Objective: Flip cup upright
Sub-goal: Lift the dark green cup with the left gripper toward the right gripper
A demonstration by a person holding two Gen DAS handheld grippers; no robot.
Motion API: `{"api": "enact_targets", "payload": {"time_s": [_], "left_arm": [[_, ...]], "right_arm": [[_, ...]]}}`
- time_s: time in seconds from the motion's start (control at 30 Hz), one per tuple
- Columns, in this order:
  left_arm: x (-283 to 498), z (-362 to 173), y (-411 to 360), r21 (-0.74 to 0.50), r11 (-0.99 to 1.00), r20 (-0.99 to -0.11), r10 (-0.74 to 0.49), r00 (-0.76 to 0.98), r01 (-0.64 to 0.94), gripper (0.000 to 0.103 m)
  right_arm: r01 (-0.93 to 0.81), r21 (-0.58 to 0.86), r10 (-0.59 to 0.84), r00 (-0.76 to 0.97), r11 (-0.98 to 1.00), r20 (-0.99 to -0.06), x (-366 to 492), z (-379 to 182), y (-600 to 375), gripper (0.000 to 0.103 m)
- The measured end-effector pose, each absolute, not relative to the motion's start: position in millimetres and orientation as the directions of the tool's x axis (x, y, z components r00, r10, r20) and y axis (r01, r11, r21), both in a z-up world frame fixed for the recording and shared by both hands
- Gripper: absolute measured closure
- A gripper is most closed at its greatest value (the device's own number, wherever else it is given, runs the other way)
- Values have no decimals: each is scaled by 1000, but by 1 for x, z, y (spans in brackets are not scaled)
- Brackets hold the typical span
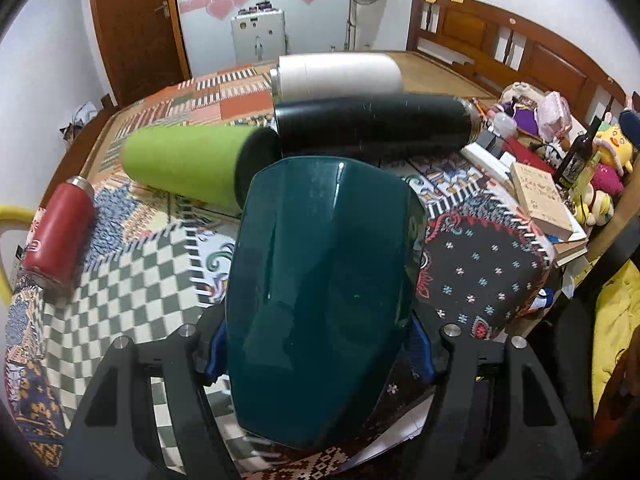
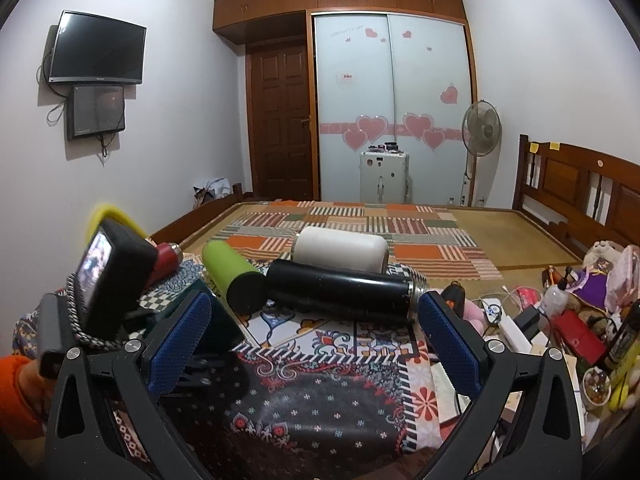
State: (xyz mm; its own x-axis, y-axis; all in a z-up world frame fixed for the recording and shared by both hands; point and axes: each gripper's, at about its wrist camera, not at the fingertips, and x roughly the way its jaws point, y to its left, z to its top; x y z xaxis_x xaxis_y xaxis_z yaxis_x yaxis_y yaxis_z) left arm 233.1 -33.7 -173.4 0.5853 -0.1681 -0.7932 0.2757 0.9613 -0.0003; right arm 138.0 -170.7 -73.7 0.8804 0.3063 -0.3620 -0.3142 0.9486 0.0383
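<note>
A patchwork cloth [image 1: 480,264] covers the surface in a bedroom. On it lie black [image 1: 372,126], green [image 1: 180,164], white [image 1: 340,72] and red [image 1: 56,232] flasks. The left tongs [image 1: 320,344] are clamped on the teal cup [image 1: 324,288], apparently mid-flip; next, rotate it upright. The right tongs [image 2: 316,344] gape empty.

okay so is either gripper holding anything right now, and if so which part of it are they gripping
The left gripper holds the dark green cup, its blue pads clamped on opposite sides of the cup's body. The right gripper is open and holds nothing.
</note>
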Motion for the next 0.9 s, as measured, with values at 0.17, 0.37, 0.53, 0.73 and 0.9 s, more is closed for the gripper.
{"api": "enact_targets", "payload": {"time_s": [0.17, 0.37, 0.53, 0.73, 0.9], "left_arm": [[237, -182, -37, 29, 966, -792, -135, 595, 257, 33], [241, -185, -38, 22, 966, -795, -139, 590, 258, 33], [237, -183, -40, 42, 961, -788, -135, 600, 272, 32], [220, -169, -33, 55, 960, -749, -141, 648, 273, 16], [196, -146, -6, 27, 971, -698, -152, 699, 238, 12]], "right_arm": [[-318, 40, 309, 872, 947, -379, 143, -81, -170, 0], [-319, 45, 310, 864, 947, -398, 146, -89, -167, 0], [-317, 39, 304, 859, 948, -412, 148, -92, -164, 0], [-321, 34, 305, 853, 946, -424, 150, -91, -160, 0], [-332, 27, 312, 852, 943, -420, 149, -87, -154, 0]]}}
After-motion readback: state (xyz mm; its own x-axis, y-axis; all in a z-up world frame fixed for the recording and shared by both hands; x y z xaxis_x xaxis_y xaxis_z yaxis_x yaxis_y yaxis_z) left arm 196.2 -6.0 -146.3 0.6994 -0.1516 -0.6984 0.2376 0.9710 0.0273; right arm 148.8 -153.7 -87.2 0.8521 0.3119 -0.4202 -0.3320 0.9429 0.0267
